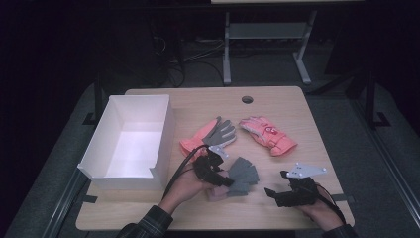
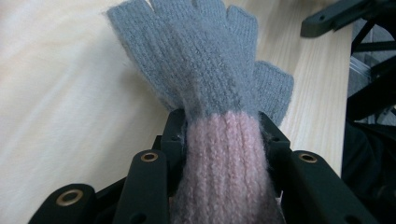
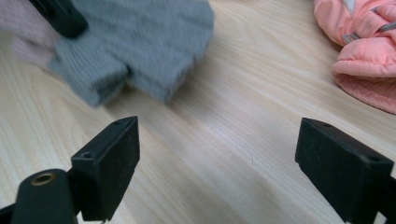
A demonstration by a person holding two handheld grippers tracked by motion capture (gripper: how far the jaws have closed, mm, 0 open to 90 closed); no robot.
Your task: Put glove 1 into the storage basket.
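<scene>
Knit glove between left hand-held gripper jaws

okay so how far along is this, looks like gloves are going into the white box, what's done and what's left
Nothing looks done: the white box holds nothing. In hand: the left hand-held gripper is shut on the pink cuff of the grey knit glove, near the table's front. Left: that glove and the two pink ski gloves, if they are meant for the box. The right hand-held gripper is open.

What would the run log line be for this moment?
left tool: shut on knit glove cuff | right tool: open, over bare table | box: empty
</scene>
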